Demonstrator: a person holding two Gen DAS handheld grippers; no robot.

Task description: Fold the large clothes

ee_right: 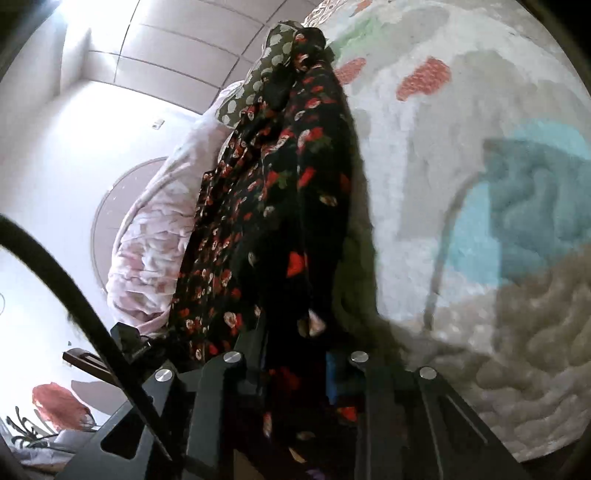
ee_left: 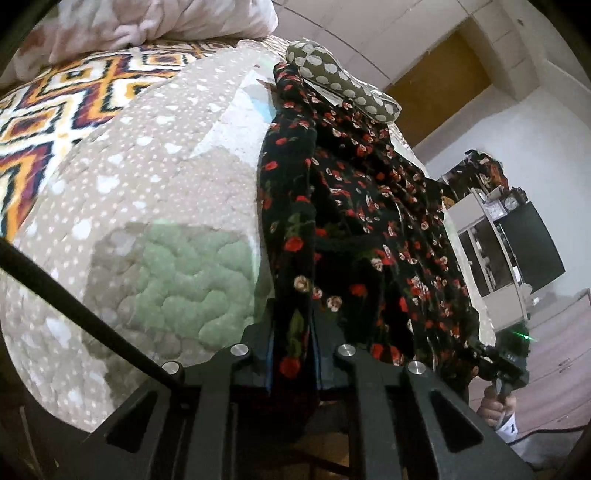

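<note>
A black dress with red and cream flowers (ee_left: pixel 354 206) is held up over the quilted bed. My left gripper (ee_left: pixel 293 354) is shut on one edge of the dress, with cloth pinched between its jaws. My right gripper (ee_right: pixel 295 354) is shut on another edge of the same dress (ee_right: pixel 280 192). The dress stretches away from both grippers, its far end resting on the bed beside a polka-dot cloth (ee_left: pixel 340 79). The right gripper also shows in the left wrist view (ee_left: pixel 506 365), held in a hand.
The quilted bedspread (ee_left: pixel 155 206) with beige, green and blue patches covers the bed. A patterned blanket (ee_left: pixel 55 107) and pink pillow (ee_left: pixel 147 22) lie at its far side. A shelf unit and dark screen (ee_left: pixel 517 243) stand by the wall.
</note>
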